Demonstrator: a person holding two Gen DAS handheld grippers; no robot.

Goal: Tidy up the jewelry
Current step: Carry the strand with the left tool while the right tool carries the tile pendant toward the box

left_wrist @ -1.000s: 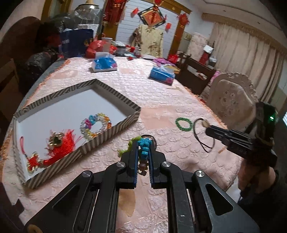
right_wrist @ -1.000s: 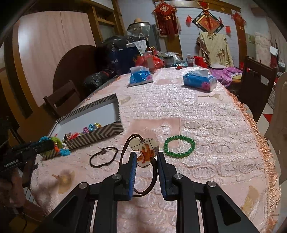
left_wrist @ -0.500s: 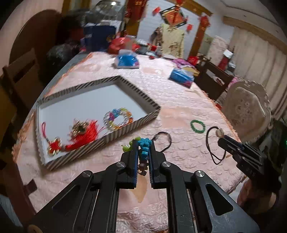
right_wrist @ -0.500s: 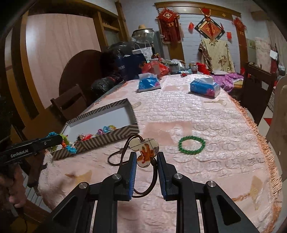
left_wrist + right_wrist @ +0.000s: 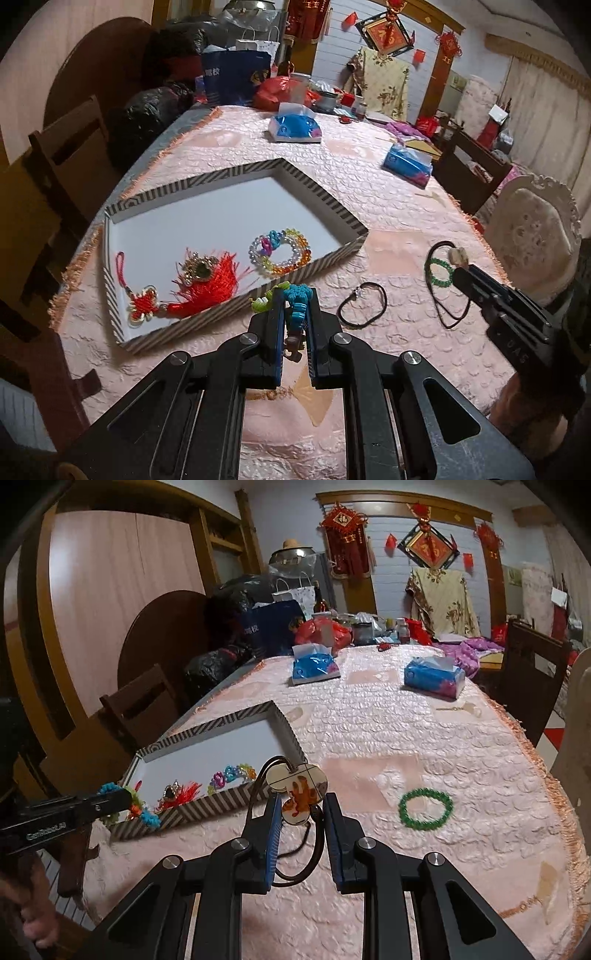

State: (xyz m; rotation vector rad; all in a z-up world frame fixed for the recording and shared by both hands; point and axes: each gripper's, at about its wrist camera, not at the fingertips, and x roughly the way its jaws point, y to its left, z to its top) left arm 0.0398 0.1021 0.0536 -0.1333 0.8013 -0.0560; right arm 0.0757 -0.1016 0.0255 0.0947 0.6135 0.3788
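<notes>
turquoise and green knotted cord is what my left gripper (image 5: 295, 314) is clamped on, a beaded knotted bracelet (image 5: 297, 301) held up just short of the near wall of the striped tray (image 5: 325, 258), above the pink tablecloth (image 5: 388, 192). my right gripper (image 5: 301, 812) is closed on the pendant necklace (image 5: 297, 788), its pale clover-shaped plate with the orange figure pinched between the pads and the dark cord hanging in a loop below. to do this step well, i judge i should carry the left piece over the tray wall first, lower it onto the bare white floor beyond the multicoloured bead bracelet (image 5: 279, 251) and let go low, so the knots don't snag on the red tassel charm (image 5: 192, 284) already lying there. the necklace should follow with the cord gathered, since a trailing loop could catch the tray rim or drag the black cord bracelet (image 5: 364, 304) lying on the cloth near my left fingers. the green bead bracelet (image 5: 424, 806) sits apart on the cloth to the right, not yet put away. two blue tissue packs (image 5: 434, 675) and clutter farther down the table are well clear. the main nuisance is my two tools crowding the same tray corner, so i'd go one at a time.
</notes>
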